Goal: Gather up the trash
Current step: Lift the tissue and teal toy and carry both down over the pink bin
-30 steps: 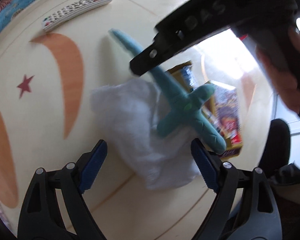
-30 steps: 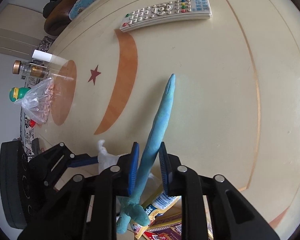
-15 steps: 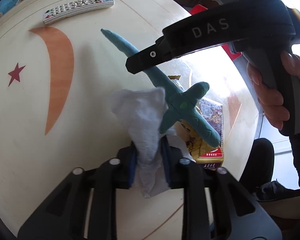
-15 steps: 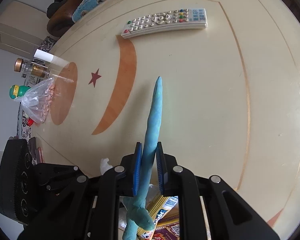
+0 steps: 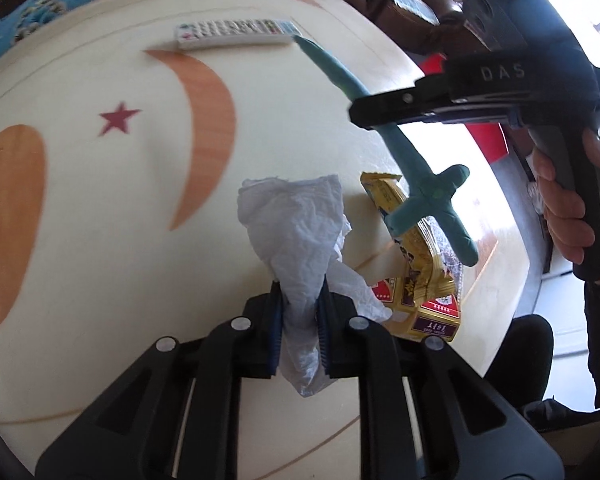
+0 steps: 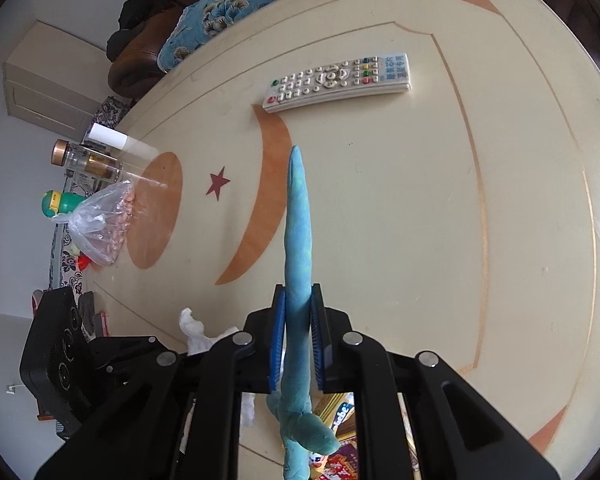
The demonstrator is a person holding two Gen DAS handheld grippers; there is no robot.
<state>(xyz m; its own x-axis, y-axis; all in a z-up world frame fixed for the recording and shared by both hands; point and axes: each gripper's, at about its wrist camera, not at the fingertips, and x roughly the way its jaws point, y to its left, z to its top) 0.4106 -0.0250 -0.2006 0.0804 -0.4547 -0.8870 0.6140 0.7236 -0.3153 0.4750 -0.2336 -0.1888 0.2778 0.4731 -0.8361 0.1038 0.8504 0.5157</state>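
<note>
- The tissue (image 5: 300,232) is pinched between the left gripper's (image 5: 300,332) blue pads, crumpled, its upper part fanning out above the table (image 5: 100,260) and a tail hanging below the jaws.
- The right gripper (image 6: 298,344) is clamped on the blade of a teal clay sword (image 6: 299,240), whose tip points toward the remote (image 6: 338,82) and whose hilt hangs under the jaws.
- Beside the tissue lie a gold wrapper (image 5: 384,196) and a red-and-gold box (image 5: 428,304), near the table edge.
- A clear bag (image 6: 100,224) at the far table edge holds pinkish pieces; next to it stand a glass bottle (image 6: 86,160) and a green toy (image 6: 58,202).
- Only the right wrist view shows that bag, bottle and toy; only the left wrist view shows a hand (image 5: 564,200) wrapped round the right gripper's handle.
- Both grippers point steeply down at the table.
</note>
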